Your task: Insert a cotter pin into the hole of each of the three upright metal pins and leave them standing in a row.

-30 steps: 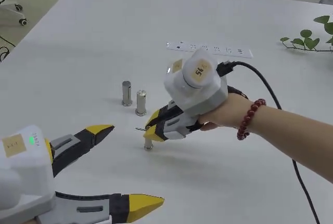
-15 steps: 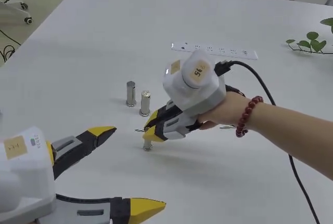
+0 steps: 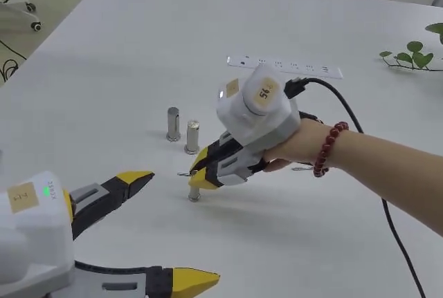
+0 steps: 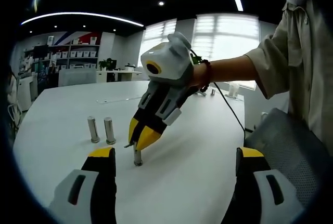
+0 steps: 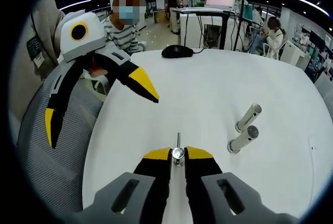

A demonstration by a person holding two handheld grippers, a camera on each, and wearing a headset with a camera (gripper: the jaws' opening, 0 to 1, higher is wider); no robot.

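Note:
Two upright metal pins [image 3: 173, 124] [image 3: 192, 136] stand side by side on the white table. A third, shorter-looking metal pin [image 3: 194, 193] stands nearer me, its top hidden under my right gripper [image 3: 198, 176]. That gripper is shut on a thin cotter pin [image 3: 183, 173] that pokes out sideways past its tips. Whether the cotter pin passes through the hole cannot be told. In the right gripper view the cotter pin [image 5: 178, 140] juts ahead of the closed jaws, with the two pins [image 5: 248, 117] [image 5: 242, 140] to the right. My left gripper [image 3: 173, 229] waits open at the lower left, holding nothing.
A white power strip [image 3: 284, 67] lies at the back of the table [image 3: 104, 56]. A black cable [image 3: 360, 122] trails from the right gripper toward the right edge. A green plant sprig [image 3: 414, 52] sits far right. A thin metal piece [image 3: 302, 169] lies by the wrist.
The head camera has shifted slightly. The right gripper has stayed over the near metal pin with the cotter pin, sinking a touch. The left gripper has held still.

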